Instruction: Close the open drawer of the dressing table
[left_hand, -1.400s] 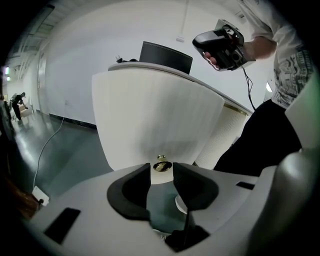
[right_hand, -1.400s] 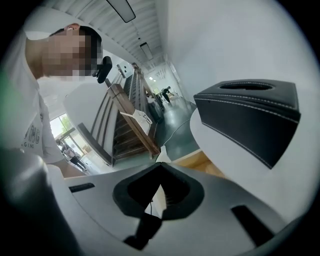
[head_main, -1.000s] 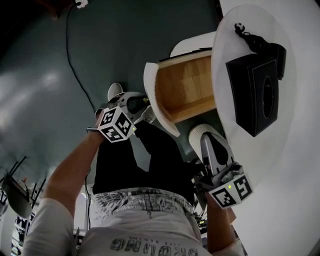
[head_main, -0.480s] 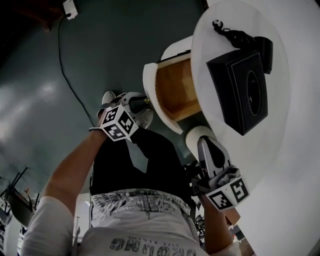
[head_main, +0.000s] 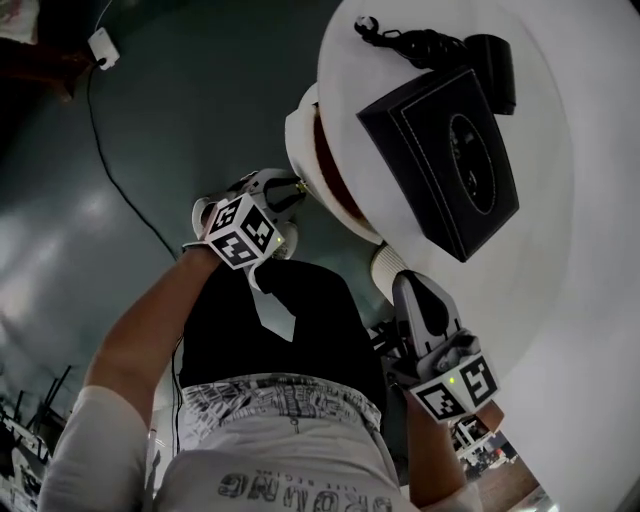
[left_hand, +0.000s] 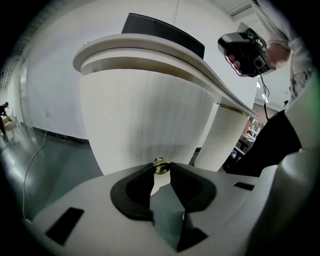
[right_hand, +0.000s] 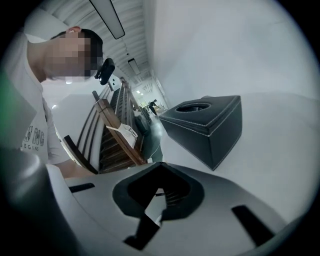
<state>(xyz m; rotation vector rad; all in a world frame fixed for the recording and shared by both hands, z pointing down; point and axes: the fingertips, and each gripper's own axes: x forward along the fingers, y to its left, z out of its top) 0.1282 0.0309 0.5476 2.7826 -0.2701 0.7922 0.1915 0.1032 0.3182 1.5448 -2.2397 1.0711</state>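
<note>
While the drawer (head_main: 297, 140) sits almost fully in under the front edge of the dressing table (head_main: 560, 300), head view shows a thin dark gap and the left gripper (head_main: 292, 190) at its front; left gripper view: jaws narrow, clamped on the brass knob (left_hand: 160, 166); right gripper view: right gripper (right_hand: 161, 167) jaws together, empty, above the surface, black box (right_hand: 205, 127) beyond

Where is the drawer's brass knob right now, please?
In the left gripper view, the brass knob sits low at centre, clamped between the left gripper's jaws, against the white ribbed drawer front.
</note>
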